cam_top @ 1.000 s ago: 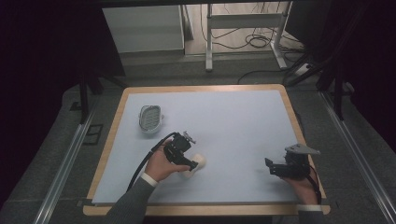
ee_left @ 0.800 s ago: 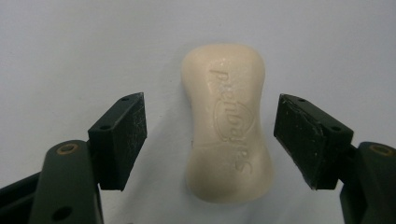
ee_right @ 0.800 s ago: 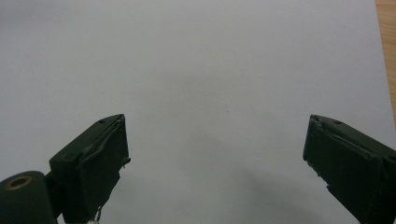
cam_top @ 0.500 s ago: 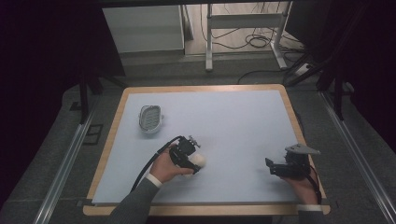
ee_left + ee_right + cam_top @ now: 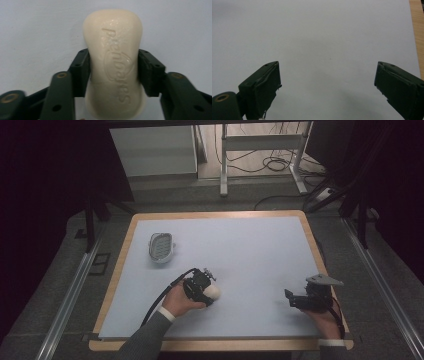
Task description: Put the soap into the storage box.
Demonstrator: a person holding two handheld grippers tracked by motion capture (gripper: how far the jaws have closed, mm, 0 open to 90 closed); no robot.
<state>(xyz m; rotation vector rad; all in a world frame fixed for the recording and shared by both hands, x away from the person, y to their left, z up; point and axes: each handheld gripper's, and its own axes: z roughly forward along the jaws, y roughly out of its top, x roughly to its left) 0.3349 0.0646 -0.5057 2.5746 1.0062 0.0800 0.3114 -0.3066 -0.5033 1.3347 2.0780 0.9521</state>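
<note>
At the far left of the pale blue surface (image 5: 260, 250) we see a small soap dish (image 5: 161, 247), an oval tray with a light rim and a ribbed or slotted grey bed; we make out nothing lying in it. It sits well apart from both hands.

Moving right, our left hand (image 5: 179, 303) comes in from the lower edge in a dark sleeve with a white cuff, wrapped around the left hand-held gripper (image 5: 212, 292), which points toward the right side of the surface and lies low over it. A black cable loops back from it past the wrist. Its jaws have just been closing, and now they pinch a bar of soap (image 5: 115, 62) across its narrow waist. In the left gripper view the soap is cream-coloured, smooth and slightly waxy, rounded at the ends and pinched in at the middle, with raised lettering moulded along its top face. The black pads (image 5: 81, 72) press flat on its two long sides, and the bar lies against the surface in the lower middle of the mat.

Farther right, near the wooden border, our right hand (image 5: 324, 316) holds the right hand-held gripper (image 5: 290, 297) level, with the grey three-cornered plate on top. In the right gripper view its matte black jaws stand spread wide, with bare mat between them.
</note>
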